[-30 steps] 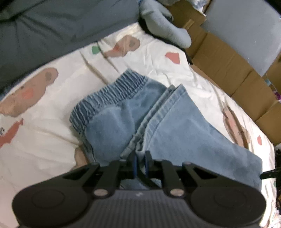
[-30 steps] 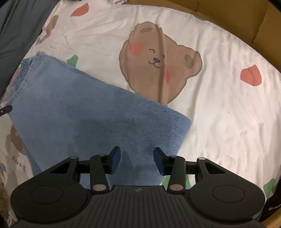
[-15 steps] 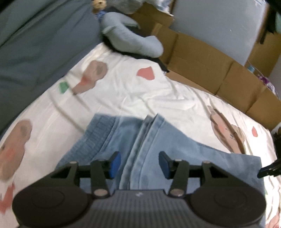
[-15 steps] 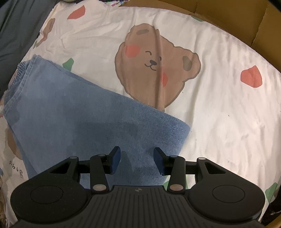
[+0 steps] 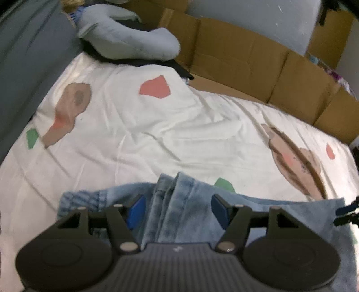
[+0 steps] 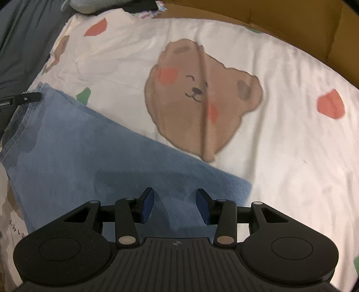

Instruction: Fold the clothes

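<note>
Jeans (image 5: 179,206) on sheet (image 5: 179,125) (cardboard (image 5: 246,65) behind).

light: dim indoor, soft shadows | blur: slight motion | edges: fisheye-warped

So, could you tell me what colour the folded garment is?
Light blue denim, clearest in the right wrist view.

A white bedsheet (image 5: 157,125) printed with brown bears, red patches and green patches covers the bed — creased in long soft folds. Along its far edge stand flattened cardboard panels (image 5: 235,58), with a pale grey wall (image 5: 258,20) behind them. A grey-blue pillow (image 5: 125,42) lies at the far corner, beside a dark grey blanket (image 5: 24,58) — the light is dim and indoor.
</note>
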A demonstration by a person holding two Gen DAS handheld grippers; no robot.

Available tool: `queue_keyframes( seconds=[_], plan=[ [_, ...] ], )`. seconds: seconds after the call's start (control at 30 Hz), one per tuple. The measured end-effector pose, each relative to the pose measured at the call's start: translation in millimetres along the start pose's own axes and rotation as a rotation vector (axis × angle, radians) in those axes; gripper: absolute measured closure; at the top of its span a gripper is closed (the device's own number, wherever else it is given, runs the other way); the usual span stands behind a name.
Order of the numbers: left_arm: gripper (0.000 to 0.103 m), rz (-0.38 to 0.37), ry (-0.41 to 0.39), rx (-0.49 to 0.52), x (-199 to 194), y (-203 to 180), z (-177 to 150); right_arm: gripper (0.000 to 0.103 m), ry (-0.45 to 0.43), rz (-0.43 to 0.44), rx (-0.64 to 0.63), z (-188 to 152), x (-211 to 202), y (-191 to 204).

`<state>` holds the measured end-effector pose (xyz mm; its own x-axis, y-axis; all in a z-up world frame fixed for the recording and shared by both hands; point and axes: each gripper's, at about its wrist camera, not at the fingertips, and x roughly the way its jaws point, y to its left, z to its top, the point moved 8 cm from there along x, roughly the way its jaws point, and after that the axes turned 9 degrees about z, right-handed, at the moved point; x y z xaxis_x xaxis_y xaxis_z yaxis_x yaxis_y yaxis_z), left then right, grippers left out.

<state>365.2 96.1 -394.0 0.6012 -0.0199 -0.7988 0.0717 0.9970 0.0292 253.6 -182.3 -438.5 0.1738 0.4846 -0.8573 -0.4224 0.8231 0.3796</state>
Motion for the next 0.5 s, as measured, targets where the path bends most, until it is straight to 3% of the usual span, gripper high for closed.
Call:
queue_keyframes(
  seconds=[0.07, 0.13, 0.17, 0.2, 0.3, 0.37, 0.43, 0.47, 0.5],
  plan=[
    [0.040, 0.010, 0.006, 0.030, 4.6, -3.3, 0.2, 0.054, 0.008, 0.004, -0.044, 2.4, 8.9, 8.2],
    [0.057, 0.046, 0.014, 0.058, 7.8, -3.5, 0.3, 0.054, 0.025, -0.002, -0.062, 5.8, 13.8, 14.3],
    [0.072, 0.065, 0.017, 0.069, 8.1, -2.2, 0.8, 0.054, 0.036, -0.004, -0.062, 8.8, 15.2, 16.8],
    [0.080, 0.076, 0.019, 0.069, 6.2, 0.0, 2.3, 0.054, 0.048, 0.002, -0.060, 12.6, 15.6, 19.4],
    [0.092, 0.097, 0.025, 0.048, -2.8, 7.1, 8.0, 0.054, 0.095, 0.049, -0.071, 29.5, 6.8, 31.9],
    [0.101, 0.151, 0.022, 0.041, -9.2, 12.6, 12.2, 0.054, 0.119, 0.075, -0.076, 43.7, -5.7, 41.1],
    [0.086, 0.173, 0.031, -0.020, -16.1, 22.1, 16.7, 0.053, 0.113, 0.083, -0.060, 60.8, -24.5, 49.0],
    [0.071, 0.149, 0.041, -0.075, -20.3, 27.1, 18.8, 0.053, 0.110, 0.087, -0.052, 69.3, -33.9, 53.0],
    [0.061, 0.119, 0.043, -0.118, -26.5, 30.5, 21.0, 0.053, 0.107, 0.087, -0.051, 75.1, -41.7, 58.3]
  ],
)
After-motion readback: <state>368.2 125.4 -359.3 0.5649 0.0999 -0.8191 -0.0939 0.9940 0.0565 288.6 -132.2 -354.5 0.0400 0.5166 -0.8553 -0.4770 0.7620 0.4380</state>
